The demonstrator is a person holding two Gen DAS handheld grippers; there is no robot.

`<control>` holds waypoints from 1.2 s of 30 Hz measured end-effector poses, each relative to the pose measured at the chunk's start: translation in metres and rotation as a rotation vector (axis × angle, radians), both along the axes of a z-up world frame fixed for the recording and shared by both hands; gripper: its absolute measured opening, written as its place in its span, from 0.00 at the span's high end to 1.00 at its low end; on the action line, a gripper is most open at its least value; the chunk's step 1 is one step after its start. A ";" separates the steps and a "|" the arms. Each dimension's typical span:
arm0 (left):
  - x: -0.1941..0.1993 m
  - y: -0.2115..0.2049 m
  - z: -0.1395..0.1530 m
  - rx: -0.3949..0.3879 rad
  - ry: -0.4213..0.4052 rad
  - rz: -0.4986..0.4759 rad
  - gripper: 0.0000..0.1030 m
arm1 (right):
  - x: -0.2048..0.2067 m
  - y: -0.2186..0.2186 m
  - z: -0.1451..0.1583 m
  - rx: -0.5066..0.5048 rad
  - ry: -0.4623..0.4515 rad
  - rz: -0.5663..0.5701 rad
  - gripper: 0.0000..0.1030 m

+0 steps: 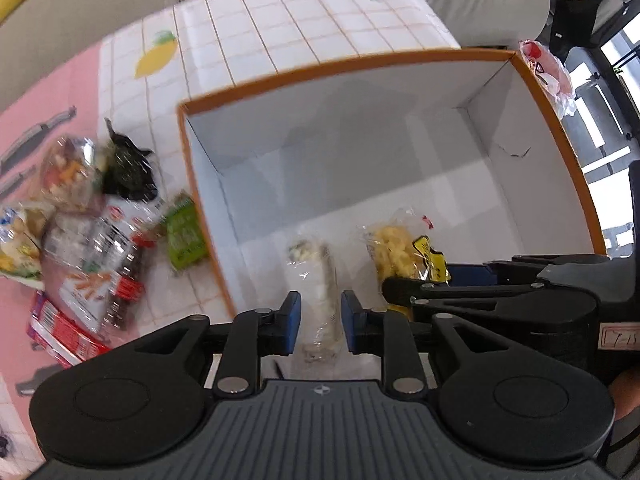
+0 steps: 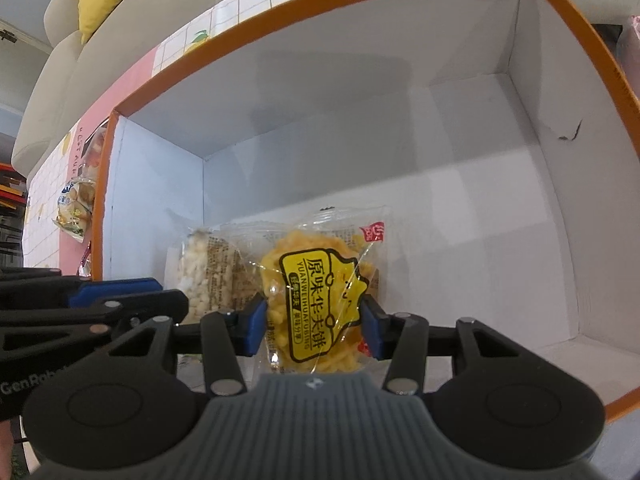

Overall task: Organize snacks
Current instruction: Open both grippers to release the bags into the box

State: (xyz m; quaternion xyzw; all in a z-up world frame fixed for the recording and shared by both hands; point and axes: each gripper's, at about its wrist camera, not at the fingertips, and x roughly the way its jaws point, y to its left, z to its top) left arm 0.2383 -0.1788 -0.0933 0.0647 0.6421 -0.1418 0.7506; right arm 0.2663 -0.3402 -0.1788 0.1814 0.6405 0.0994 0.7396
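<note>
Both snacks sit side by side on the box (image 1: pixel 552 92) floor. The left gripper (image 1: pixel 320 322) stands slightly open around the rice bar (image 1: pixel 316 280), pads clear of it, while the right gripper (image 2: pixel 316 320) pinches the yellow pack (image 2: pixel 320 280). The step looks like release; next, the right must open and both lift out to fetch from the pile (image 1: pixel 88 232).

1. The snack pile (image 1: pixel 84 232) at nine o'clock in the left wrist view is smeared by motion; its wrappers run together and no label reads.
2. The white snack bar (image 1: pixel 316 300) has its near end hidden under the left hand-held gripper (image 1: pixel 320 322); whether the pads touch its wrapper is hard to tell.
3. The yellow waffle packet (image 2: pixel 320 292) loses its lower edge behind the right hand-held gripper (image 2: pixel 314 326) body.
4. The box (image 2: pixel 560 12) is cut off at three o'clock in the right wrist view.
5. A packet (image 2: pixel 76 204) on the tabletop (image 1: pixel 280 20) at nine o'clock there is half hidden by the box wall, possibly biscuits.
</note>
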 end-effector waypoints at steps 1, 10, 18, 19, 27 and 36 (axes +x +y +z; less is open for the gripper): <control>-0.001 0.002 0.005 0.003 -0.023 -0.003 0.72 | -0.001 0.002 0.001 0.002 -0.002 0.000 0.54; -0.014 0.034 0.041 -0.045 -0.172 0.025 0.64 | 0.001 0.026 0.006 0.007 -0.019 0.019 0.54; -0.028 0.062 0.042 -0.017 -0.220 0.052 0.63 | -0.001 0.050 0.004 -0.099 -0.019 0.064 0.46; -0.032 0.064 0.042 -0.017 -0.222 0.054 0.63 | -0.002 0.053 0.004 -0.110 -0.020 0.069 0.44; -0.051 0.090 0.042 -0.034 -0.264 0.033 0.62 | -0.010 0.070 0.010 -0.242 -0.049 0.083 0.15; -0.080 0.129 0.056 -0.059 -0.431 -0.068 0.52 | -0.044 0.076 0.067 -0.413 -0.334 0.011 0.08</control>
